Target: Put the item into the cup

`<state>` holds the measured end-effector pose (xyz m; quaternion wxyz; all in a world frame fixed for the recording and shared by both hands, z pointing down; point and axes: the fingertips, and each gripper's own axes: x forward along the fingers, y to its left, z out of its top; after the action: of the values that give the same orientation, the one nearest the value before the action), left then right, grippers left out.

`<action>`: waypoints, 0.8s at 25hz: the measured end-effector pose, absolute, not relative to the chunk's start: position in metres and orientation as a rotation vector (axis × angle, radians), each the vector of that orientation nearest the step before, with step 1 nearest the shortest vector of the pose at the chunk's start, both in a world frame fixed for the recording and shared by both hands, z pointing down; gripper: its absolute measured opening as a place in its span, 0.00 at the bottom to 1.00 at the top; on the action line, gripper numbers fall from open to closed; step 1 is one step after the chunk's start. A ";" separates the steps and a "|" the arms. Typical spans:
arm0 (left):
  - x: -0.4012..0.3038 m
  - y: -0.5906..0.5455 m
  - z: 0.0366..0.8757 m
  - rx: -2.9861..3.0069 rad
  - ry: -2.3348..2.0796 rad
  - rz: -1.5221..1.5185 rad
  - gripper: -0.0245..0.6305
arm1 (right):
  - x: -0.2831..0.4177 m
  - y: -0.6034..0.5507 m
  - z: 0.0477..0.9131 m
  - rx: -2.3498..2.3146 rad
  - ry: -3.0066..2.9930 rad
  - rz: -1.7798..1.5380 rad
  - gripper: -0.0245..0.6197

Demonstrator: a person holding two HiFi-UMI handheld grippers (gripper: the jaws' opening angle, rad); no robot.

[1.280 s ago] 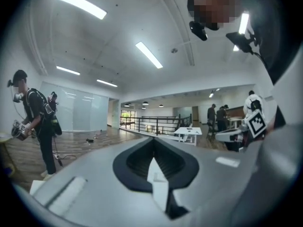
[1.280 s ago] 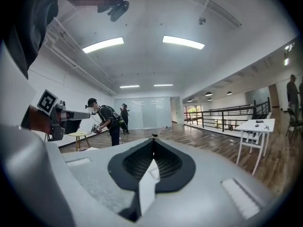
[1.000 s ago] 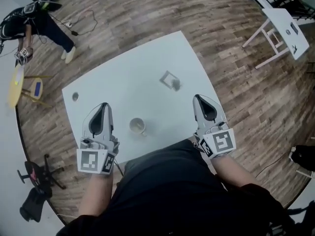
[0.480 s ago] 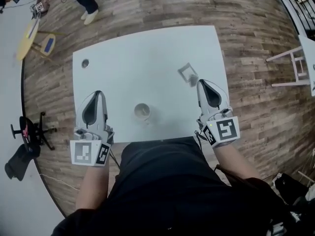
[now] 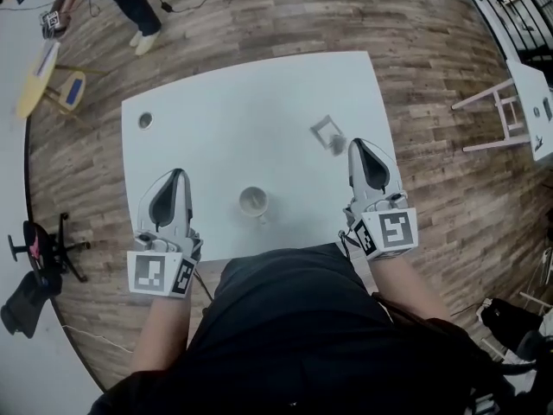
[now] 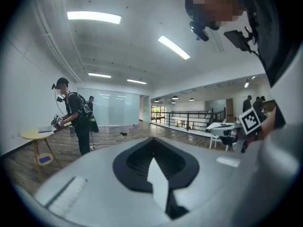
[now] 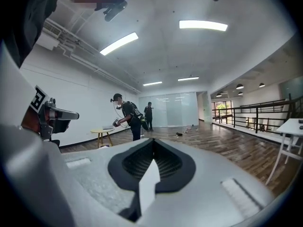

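Spread the right gripper (image 5: 359, 148), pressed together and empty right of the cup (image 5: 252, 202), then pinch the item (image 5: 327, 133) squarely, beyond-right of the cup on the worktop (image 5: 225, 119); hold the left gripper (image 5: 175, 176), also pressed together, clear.

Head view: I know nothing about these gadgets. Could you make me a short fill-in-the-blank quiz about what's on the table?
1. The cup stands on a ____ table.
2. Of the left hand-held gripper and the right hand-held gripper, the small square item lies nearer the ____ one.
3. Both pairs of jaws are ____, holding nothing.
4. The floor around the table is made of ____.

Missing words: white; right; shut; wood.
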<state>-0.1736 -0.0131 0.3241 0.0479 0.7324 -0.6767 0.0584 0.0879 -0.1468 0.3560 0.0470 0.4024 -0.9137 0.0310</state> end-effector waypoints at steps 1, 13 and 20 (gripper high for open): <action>-0.175 -0.014 0.325 2.242 -2.059 0.168 0.04 | 0.088 -0.144 0.354 1.235 -2.780 0.077 0.04; -0.177 -0.044 0.337 2.295 -1.981 0.145 0.04 | 0.100 -0.151 0.406 1.304 -2.587 0.203 0.04; -0.181 -0.052 0.339 2.277 -1.977 0.184 0.04 | 0.101 -0.154 0.433 1.289 -2.546 0.206 0.05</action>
<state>-0.1807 -0.0518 0.3391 0.0604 0.7524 -0.6531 0.0609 0.1008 -0.1544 0.4327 0.1398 0.4460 -0.8812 0.0712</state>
